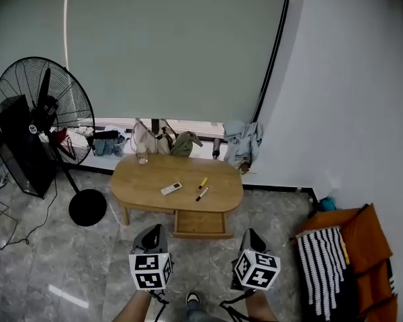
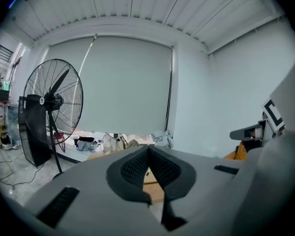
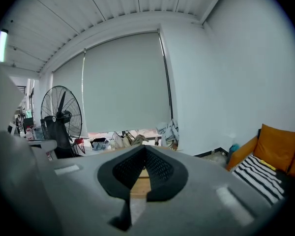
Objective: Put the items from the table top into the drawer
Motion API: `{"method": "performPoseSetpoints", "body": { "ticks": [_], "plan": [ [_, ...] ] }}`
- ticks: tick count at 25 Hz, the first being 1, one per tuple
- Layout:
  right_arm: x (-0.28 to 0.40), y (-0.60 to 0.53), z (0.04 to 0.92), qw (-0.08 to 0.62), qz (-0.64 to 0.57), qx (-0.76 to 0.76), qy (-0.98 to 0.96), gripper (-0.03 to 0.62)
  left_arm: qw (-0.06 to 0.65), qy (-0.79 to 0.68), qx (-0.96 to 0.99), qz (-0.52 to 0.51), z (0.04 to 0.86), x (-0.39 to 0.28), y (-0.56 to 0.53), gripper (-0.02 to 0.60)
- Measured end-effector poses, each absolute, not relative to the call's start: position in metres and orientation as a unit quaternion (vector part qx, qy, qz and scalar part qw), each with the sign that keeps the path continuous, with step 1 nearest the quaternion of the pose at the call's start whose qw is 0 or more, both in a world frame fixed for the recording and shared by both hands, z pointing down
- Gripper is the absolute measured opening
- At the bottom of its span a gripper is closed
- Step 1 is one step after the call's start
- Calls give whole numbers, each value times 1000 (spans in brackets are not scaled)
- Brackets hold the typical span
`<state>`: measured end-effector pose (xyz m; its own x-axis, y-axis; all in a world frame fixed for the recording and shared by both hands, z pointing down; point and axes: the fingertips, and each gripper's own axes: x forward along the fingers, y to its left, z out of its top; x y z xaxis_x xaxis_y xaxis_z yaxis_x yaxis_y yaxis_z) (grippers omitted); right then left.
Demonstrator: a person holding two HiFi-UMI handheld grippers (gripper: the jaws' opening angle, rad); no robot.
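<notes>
The left gripper [image 1: 154, 228] and the right gripper [image 1: 250, 233], both closed and empty, are well apart from the oval wooden table [image 1: 138, 180] bearing the white remote control [image 1: 171, 188] and the yellow marker pen [image 1: 203, 182], so I judge the approach is in hand, and next the jaws must open over one item.

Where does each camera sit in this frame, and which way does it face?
Head view: on the person's head, looking steeply down at the wooden table; left gripper, right gripper and forearms show.
Left gripper view: on the left gripper, facing along its shut jaws toward the fan; right gripper at the right edge.
Right gripper view: on the right gripper, facing along its shut jaws toward the blind.
Shared: fan and blind appear in all three.
</notes>
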<state>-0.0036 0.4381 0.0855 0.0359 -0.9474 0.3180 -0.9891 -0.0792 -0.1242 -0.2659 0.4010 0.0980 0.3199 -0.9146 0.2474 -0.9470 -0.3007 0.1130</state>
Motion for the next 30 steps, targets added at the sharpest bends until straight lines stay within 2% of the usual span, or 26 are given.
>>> {"method": "performPoseSetpoints", "body": {
  "ticks": [18,30],
  "plan": [
    [51,275,83,76,165,697,-693,5,111,-606,786,57,84,-221,249,-5],
    [59,227,98,103,174,681,-703,5,131,-618,772,66,103,-211,204,-5]
  ]
}}
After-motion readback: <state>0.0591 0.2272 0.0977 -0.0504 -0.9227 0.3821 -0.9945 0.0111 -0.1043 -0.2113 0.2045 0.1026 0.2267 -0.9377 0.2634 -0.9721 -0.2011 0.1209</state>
